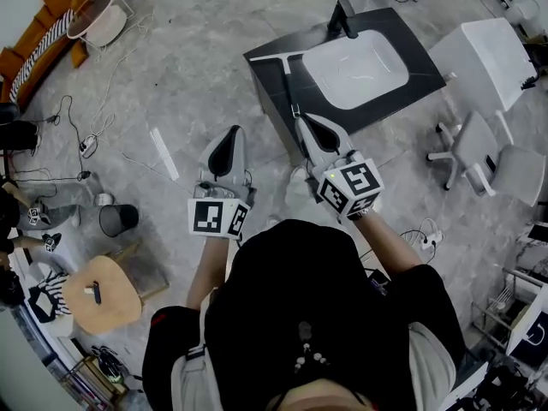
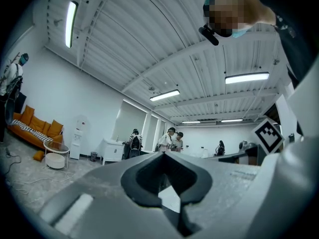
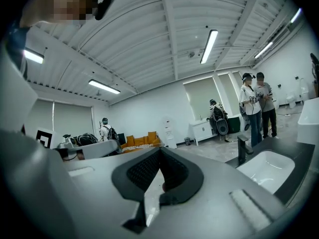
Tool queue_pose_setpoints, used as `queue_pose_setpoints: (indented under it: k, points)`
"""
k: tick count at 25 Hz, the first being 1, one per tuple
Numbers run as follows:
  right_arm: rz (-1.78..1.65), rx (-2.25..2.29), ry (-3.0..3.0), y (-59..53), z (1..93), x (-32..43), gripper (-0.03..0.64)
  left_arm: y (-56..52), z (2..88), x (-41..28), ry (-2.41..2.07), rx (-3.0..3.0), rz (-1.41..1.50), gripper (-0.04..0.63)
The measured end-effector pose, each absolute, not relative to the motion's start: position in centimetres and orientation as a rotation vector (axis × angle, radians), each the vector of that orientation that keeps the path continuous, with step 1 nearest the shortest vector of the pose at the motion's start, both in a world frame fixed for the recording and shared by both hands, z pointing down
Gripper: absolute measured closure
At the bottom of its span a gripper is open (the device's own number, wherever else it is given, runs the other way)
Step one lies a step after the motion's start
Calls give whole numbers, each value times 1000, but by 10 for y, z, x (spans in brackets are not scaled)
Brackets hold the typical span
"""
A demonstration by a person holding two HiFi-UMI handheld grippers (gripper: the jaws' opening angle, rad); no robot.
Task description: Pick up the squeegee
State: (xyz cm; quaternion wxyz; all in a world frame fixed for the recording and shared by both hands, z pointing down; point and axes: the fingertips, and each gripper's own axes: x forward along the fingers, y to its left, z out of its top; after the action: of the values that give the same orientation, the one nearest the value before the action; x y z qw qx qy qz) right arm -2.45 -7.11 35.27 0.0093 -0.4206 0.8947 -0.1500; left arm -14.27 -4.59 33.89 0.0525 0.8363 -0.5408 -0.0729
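1. Both tools arrive shut and empty. My right gripper (image 1: 300, 120) has its jaws pressed together with nothing between them. My left gripper (image 1: 235, 129) is closed in the same way, out over bare floor.

2. The squeegee (image 1: 289, 80) lies flat on the dark counter (image 1: 411, 67), left of the white basin (image 1: 355, 67). Its blade lies across the far end and its thin handle runs back toward me along the counter's left edge. From the head view my right jaw tips sit just short of the handle's near end. I cannot tell whether they touch it.

3. The main risk, as I judge it, is reaching the handle with the jaws closed. That would shove the squeegee instead of gripping it, and so close to the edge it could slide off onto the floor. A low, flat handle also invites the jaw tips to scrape the counter.

4. Room is generous on my left, where the floor is open apart from loose cables (image 1: 128, 157). The counter's near corner stands directly ahead. The faucet (image 1: 342, 15) is at the far side and the chair (image 1: 479, 157) is well off to the right.
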Motion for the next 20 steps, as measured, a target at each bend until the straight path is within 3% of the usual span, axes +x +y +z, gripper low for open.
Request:
queue_pose_setpoints:
  k: [20]
  points:
    - [-567, -1208, 2901, -239, 391, 4, 614, -189, 342, -95, -1766, 2497, -179, 594]
